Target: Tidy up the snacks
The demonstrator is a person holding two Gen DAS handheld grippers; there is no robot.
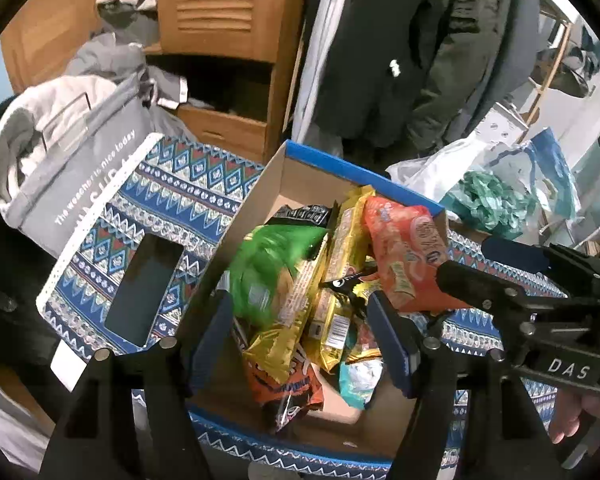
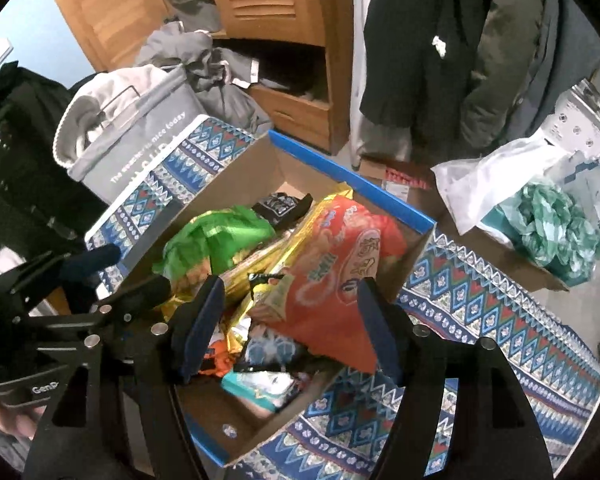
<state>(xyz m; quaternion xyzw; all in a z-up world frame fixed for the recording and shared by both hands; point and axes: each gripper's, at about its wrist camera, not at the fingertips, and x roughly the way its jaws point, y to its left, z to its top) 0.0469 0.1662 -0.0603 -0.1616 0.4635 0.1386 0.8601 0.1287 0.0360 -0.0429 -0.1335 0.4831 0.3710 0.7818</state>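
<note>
A cardboard box with a blue rim sits on a patterned cloth and holds several snack packs: a green bag, gold packs, a big orange bag, a black pack and a teal pack. My left gripper is open above the near part of the box. My right gripper is open over the orange bag. Neither holds anything. Each gripper shows at the edge of the other's view.
A grey fabric basket with clothes stands left of the box. A dark phone lies on the cloth. A plastic bag with green paper lies at the right. A wooden cabinet and hanging coats stand behind.
</note>
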